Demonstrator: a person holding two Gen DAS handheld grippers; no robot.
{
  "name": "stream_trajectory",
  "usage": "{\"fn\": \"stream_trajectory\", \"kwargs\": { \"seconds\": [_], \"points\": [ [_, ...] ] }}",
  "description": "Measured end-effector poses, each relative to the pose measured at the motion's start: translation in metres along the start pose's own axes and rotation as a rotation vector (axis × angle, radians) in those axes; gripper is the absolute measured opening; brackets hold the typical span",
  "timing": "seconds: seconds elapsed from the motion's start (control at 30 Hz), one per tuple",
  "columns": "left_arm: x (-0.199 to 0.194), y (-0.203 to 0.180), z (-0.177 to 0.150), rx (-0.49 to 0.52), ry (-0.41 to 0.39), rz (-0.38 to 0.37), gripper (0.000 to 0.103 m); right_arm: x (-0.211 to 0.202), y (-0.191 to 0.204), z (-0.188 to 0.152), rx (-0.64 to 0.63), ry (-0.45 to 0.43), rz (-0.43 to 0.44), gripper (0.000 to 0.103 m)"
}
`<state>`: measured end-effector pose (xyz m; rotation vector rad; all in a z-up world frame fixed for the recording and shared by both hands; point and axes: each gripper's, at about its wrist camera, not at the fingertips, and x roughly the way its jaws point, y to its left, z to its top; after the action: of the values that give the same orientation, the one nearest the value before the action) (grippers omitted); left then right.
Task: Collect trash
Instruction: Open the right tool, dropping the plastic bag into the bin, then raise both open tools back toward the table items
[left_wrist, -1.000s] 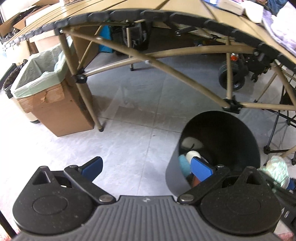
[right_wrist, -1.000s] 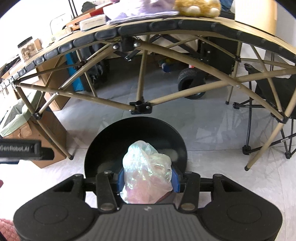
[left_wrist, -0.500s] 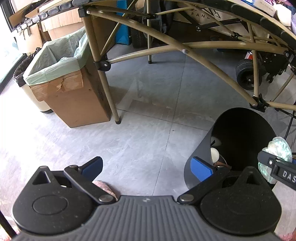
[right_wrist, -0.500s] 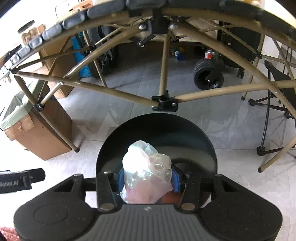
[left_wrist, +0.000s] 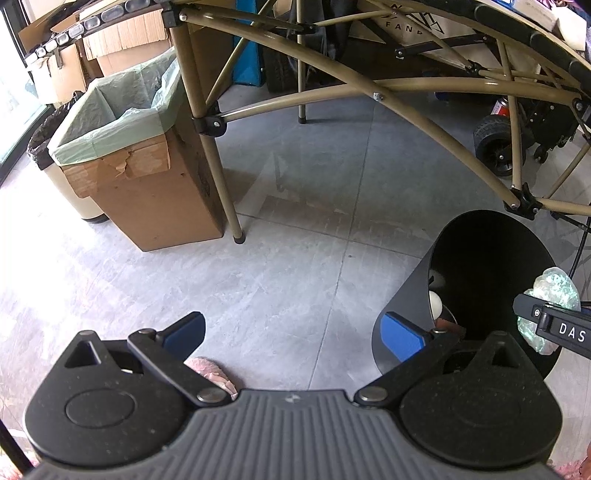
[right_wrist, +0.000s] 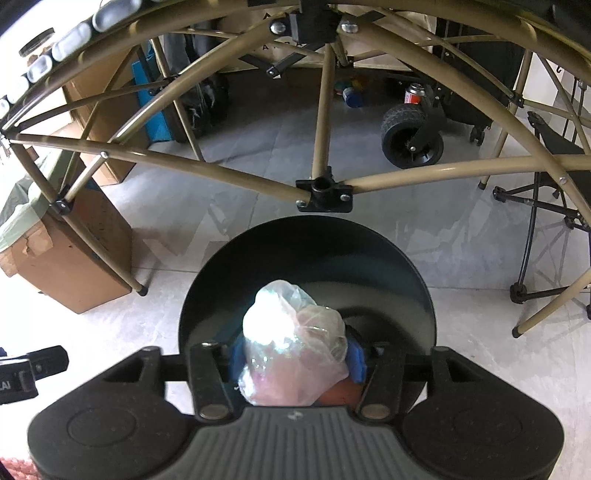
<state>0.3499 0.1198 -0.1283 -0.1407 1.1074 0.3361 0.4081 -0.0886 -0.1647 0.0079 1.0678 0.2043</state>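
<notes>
We've got the right gripper (right_wrist: 298, 357) over the black bin (right_wrist: 406, 258), jaws just easing off the plastic bag (right_wrist: 295, 343) (left gripper (left_wrist: 291, 332) released, empty), so the drop looks imminent.

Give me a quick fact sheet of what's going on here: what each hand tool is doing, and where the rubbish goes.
Right gripper: fingers have just been opening, crumpled plastic bag between them
Bag position: over the mouth of the black bin
Left gripper: open, nothing between its fingers
Bin contents: some trash already inside, hard to identify
Other container: cardboard box with green liner, beside the table leg
Surroundings: grey tiled floor, under a folding table
</notes>
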Motion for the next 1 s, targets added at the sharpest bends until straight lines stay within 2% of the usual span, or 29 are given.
{"fn": "stream_trajectory", "kwargs": {
  "seconds": [0.03, 0.1, 0.17, 0.63, 1.0],
  "points": [
    [0.000, 0.000, 0.000, -0.001, 0.001, 0.001, 0.103, 0.000, 0.000, 0.000, -0.007, 0.002, -0.006, 0.060],
    [0.000, 0.000, 0.000, 0.000, 0.001, 0.000, 0.103, 0.000, 0.001, 0.000, -0.021, 0.004, -0.024, 0.096],
    [-0.001, -0.001, 0.000, 0.003, -0.001, -0.002, 0.103, 0.000, 0.002, -0.001, -0.031, -0.004, -0.046, 0.103],
    [-0.003, -0.001, -0.001, 0.011, -0.009, -0.008, 0.103, 0.004, -0.002, -0.002, -0.013, 0.019, -0.056, 0.103],
    [-0.012, -0.007, -0.001, 0.024, -0.030, -0.022, 0.103, -0.007, -0.002, -0.003, -0.011, -0.016, -0.044, 0.103]
  ]
}}
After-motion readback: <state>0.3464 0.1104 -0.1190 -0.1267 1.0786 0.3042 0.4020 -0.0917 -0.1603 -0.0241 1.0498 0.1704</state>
